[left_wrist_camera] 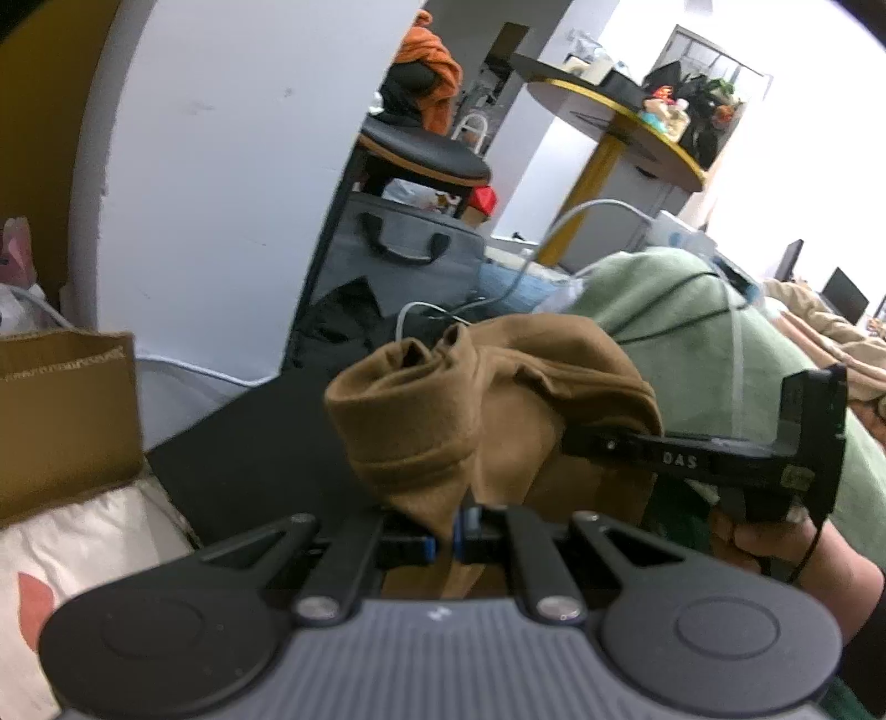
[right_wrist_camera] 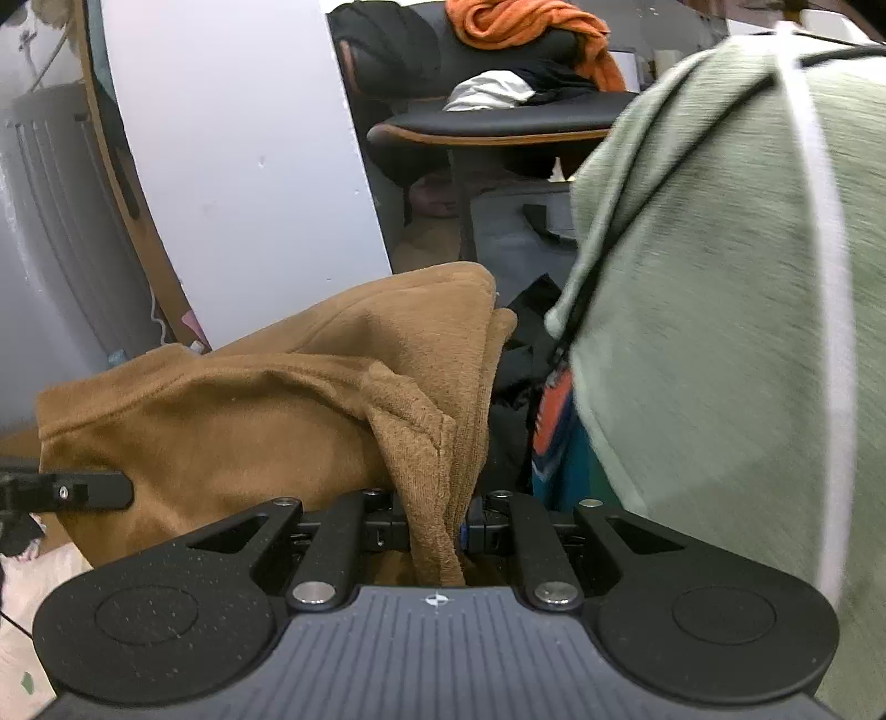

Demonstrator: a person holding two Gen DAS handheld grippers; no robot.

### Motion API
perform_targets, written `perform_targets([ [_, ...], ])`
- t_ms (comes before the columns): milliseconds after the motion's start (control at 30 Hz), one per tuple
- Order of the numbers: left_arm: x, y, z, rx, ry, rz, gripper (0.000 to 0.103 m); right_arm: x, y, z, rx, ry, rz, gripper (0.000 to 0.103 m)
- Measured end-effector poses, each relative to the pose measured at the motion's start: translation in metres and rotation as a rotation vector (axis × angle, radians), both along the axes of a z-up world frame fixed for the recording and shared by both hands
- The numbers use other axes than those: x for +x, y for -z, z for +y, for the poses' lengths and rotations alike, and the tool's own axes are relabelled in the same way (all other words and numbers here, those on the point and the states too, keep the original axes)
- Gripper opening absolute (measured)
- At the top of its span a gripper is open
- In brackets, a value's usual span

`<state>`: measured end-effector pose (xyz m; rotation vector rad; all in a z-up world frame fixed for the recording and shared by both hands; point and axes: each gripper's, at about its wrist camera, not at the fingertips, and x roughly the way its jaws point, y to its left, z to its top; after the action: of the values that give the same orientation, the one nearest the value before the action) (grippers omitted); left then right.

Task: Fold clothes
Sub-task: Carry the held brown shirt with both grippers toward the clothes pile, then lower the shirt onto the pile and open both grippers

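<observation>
The soft, limp tan-brown knit garment [right_wrist_camera: 266,410] hangs bunched between both tongs, above a black table [left_wrist_camera: 260,443]. The left gripper [left_wrist_camera: 443,540] and right gripper [right_wrist_camera: 437,526] each pinch a fold; thick hems should give the firmest grip.

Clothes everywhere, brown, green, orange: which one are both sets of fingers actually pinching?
The brown garment. Both the left gripper and right gripper clamp its fabric; the green one lies alongside and the orange one sits behind.

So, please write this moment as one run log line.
left gripper: shut on brown garment | right gripper: shut on brown garment | fold: not done
</observation>
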<state>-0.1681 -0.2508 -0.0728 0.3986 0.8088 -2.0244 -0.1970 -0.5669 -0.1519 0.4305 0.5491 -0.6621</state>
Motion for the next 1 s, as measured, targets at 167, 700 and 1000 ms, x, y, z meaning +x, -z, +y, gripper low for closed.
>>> perform_targets([
  [167,0.007,0.010,-0.021,0.009,-0.058,-0.022,0.006,0.021,0.010,-0.014,0.013,-0.022,0.008,0.013],
  [700,0.026,0.060,-0.096,0.068,-0.152,-0.060,0.006,0.093,0.060,-0.053,-0.007,-0.020,0.154,0.016],
  [1000,0.040,0.098,-0.133,0.114,-0.211,-0.078,0.006,0.131,0.091,-0.079,0.013,-0.028,0.200,0.015],
])
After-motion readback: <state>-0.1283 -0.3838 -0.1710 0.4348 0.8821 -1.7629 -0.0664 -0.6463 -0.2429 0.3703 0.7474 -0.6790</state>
